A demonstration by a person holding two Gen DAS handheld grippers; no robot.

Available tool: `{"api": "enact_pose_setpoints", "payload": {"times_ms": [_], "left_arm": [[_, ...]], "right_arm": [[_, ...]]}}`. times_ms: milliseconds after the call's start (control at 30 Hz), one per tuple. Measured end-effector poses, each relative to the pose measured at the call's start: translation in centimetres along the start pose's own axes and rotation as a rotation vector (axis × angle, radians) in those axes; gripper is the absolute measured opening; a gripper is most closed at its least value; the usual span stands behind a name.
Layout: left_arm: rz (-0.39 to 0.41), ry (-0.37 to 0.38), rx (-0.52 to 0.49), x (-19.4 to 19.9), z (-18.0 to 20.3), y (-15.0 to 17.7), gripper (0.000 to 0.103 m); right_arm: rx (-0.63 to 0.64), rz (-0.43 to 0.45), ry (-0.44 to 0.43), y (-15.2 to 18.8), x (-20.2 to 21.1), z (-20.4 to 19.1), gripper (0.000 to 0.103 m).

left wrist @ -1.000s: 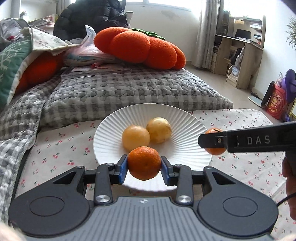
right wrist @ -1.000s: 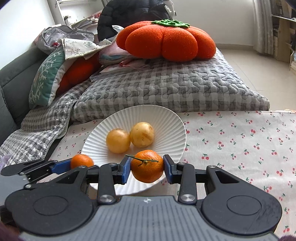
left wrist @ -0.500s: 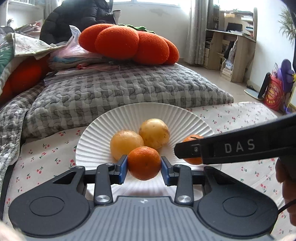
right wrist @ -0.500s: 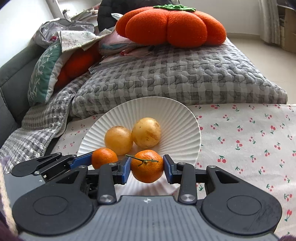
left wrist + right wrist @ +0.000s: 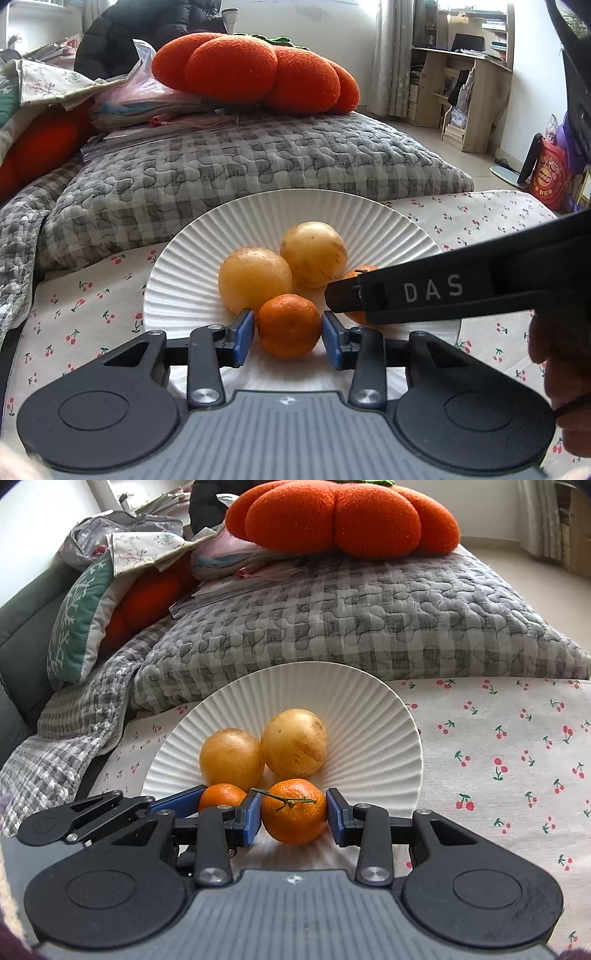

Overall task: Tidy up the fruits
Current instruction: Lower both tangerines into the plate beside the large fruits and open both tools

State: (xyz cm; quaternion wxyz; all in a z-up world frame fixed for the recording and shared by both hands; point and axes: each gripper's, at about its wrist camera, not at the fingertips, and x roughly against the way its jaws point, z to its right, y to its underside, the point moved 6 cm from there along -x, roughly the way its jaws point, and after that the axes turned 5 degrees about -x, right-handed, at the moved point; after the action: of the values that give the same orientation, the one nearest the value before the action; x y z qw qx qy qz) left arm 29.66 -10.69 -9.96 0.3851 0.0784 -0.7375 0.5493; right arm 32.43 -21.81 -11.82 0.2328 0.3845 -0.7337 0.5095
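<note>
**Both tangerines lowered onto the plate, left claw loosening**

Nearest in the left wrist view, the left claw (image 5: 288,341) sits low over the front of the white ribbed plate (image 5: 373,218). The plain tangerine (image 5: 289,325) lies between its blue pads (image 5: 243,341), and a narrow gap now shows on each side; a second ago the pads were pressed against the peel. The jaws have just been opening, with the fruit still between them and resting on the plate.

In the right wrist view the right claw (image 5: 294,821) has the stemmed tangerine (image 5: 294,811) between its pads (image 5: 252,821), which look snug against the fruit, though the right side may be barely clear; its twig lies across the top. This fruit has also come down from above the plate's front edge to its surface.

The two tangerines are now side by side at the front of the plate, closer together than a second ago, when the left one was out beyond the rim. Just behind them sit two yellow fruits (image 5: 231,758), touching each other, unmoved.

The plate stands on a cherry-print cloth (image 5: 498,757). Beyond it lies a grey quilted cushion (image 5: 369,616), and on that an orange pumpkin-shaped pillow (image 5: 343,517).
</note>
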Motion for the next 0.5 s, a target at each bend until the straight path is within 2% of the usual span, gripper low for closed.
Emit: {"api": "enact_pose_setpoints", "payload": {"times_ms": [67, 133, 300, 500], "left_arm": [[0.001, 0.003, 0.006, 0.1, -0.2, 0.0, 0.038], [-0.006, 0.015, 0.017, 0.3, -0.3, 0.1, 0.045], [0.011, 0.038, 0.092, 2.0, -1.6, -0.2, 0.053], [0.059, 0.048, 0.205, 5.5, -4.4, -0.5, 0.056]], "right_arm": [[-0.022, 0.004, -0.011, 0.0, 0.1, 0.0, 0.036], [-0.048, 0.009, -0.028, -0.1, 0.5, 0.0, 0.037], [-0.087, 0.023, -0.056, -0.4, 2.1, -0.2, 0.037], [-0.113, 0.061, -0.078, -0.6, 5.3, -0.3, 0.037]]}}
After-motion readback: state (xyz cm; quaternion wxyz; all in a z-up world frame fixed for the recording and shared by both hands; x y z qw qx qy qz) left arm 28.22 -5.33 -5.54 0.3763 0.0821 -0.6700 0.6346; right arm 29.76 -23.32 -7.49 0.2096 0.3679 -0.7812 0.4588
